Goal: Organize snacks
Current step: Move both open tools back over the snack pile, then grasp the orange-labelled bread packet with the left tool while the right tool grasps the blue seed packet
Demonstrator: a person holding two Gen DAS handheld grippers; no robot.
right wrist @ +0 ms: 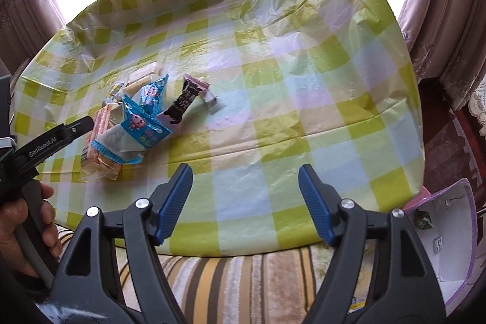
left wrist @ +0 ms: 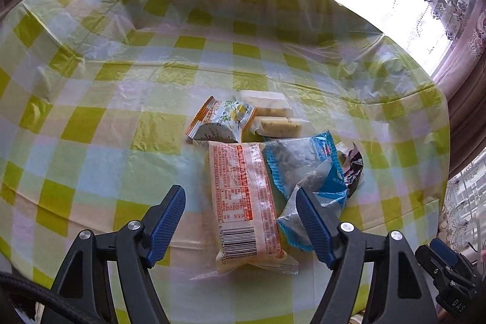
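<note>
The left gripper [left wrist: 241, 220] hovers over the snack heap on the checked tablecloth [left wrist: 91, 117], fingers spread around the orange-printed packet [left wrist: 243, 196] without pinching it; the blue packets [left wrist: 303, 169] lie just beside. The right gripper [right wrist: 245, 202] is spread too — nothing between its pads. Likely step: picking 1 snack; next, lower and close squarely.

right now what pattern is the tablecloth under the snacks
A check of yellow-green, pale blue and cream squares on the tablecloth; the right wrist view shows it best.
</note>
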